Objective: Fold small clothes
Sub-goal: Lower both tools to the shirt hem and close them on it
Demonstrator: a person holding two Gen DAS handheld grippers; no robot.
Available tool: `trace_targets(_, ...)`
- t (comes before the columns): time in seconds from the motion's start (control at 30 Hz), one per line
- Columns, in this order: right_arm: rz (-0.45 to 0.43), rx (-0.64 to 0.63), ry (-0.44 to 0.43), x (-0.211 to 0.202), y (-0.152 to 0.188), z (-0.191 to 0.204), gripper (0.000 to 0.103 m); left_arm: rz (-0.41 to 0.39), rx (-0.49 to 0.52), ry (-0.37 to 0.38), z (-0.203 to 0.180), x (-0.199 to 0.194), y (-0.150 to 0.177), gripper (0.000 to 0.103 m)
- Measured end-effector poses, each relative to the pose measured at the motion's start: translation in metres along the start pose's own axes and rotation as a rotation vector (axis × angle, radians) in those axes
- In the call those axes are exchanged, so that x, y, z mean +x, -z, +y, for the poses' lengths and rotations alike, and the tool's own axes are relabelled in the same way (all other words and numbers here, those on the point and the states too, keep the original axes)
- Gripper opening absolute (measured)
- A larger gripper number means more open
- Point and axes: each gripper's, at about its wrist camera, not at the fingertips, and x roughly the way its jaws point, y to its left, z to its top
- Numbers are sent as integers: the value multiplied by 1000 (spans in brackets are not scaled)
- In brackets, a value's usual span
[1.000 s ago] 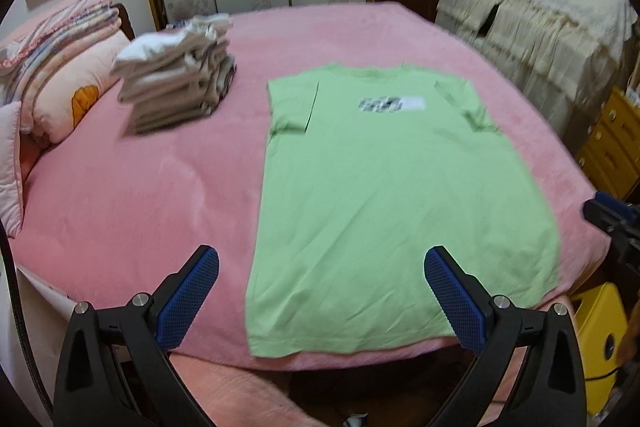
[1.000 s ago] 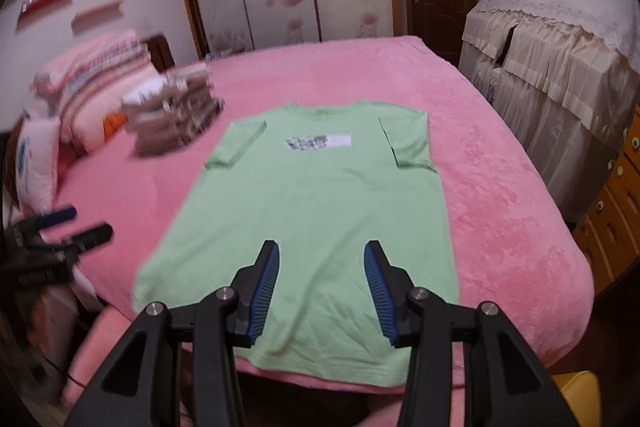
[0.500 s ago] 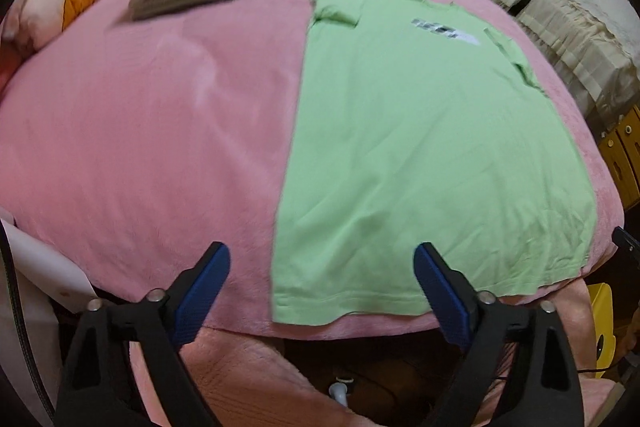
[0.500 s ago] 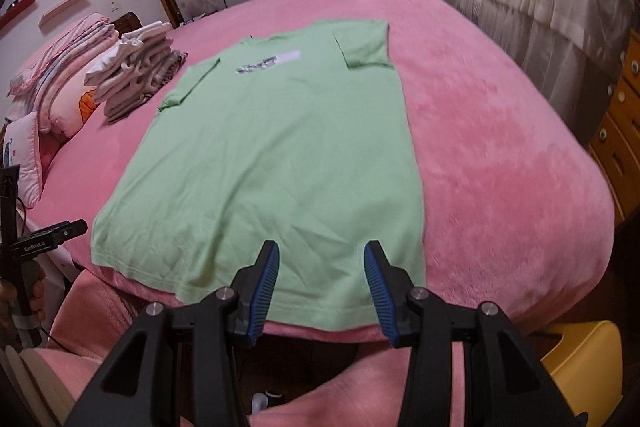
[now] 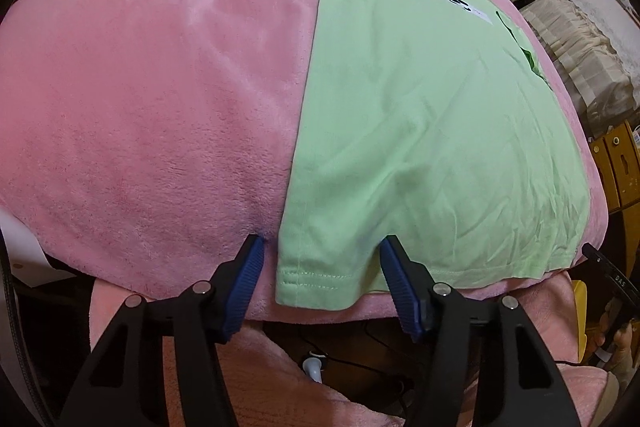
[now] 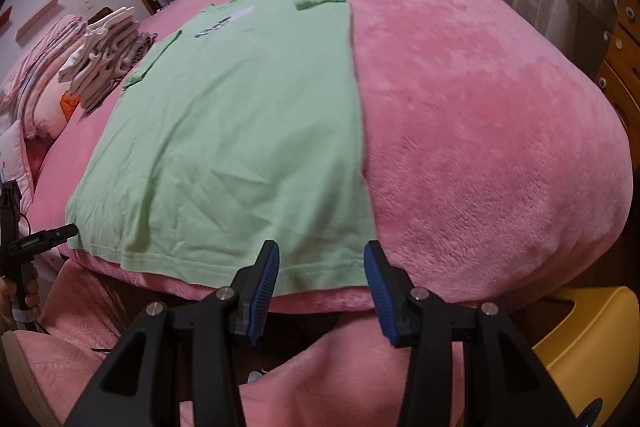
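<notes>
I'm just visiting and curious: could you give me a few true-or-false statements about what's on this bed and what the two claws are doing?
1. The green T-shirt lies spread flat on the pink blanket. True.
2. The left claw straddles the shirt's near left hem corner. True.
3. The right claw has lifted the hem off the bed. False: the hem lies flat between its open jaws.
4. The stack of folded clothes sits on top of the shirt. False: it sits beside it, near the pillows.

- Left gripper (image 5: pixel 322 251): black angular finger arms, blue ribbed pads, silver round screws at the joints.
- Right gripper (image 6: pixel 321 259): same build, black arms, blue ribbed pads, silver screws.
- Person wears fuzzy pink trousers (image 6: pixel 348 367).
</notes>
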Motion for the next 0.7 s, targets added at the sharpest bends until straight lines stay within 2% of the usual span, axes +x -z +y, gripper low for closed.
trace_targets(0.2,18,9,-18,7,3,-14,44,11,-7,8,1,6,-1,59)
trace_targets(0.3,26,8,-27,11,2,-18,38,11,-11,8,2,7,0,59)
trace_targets(0.4,30,-4,-30,14,2,-19,38,11,-11,2,0,9,0,59)
trace_targets(0.6,42,-60,9,22,2,-9,37,15,-4,-8,-5,11,1,59)
trace_targets(0.67,42,-83,17,23,3,-6,28,20,1,-16,-7,13,2,55)
trace_targets(0.7,46,-94,11,23,3,-5,15,23,6,-20,-8,13,2,50)
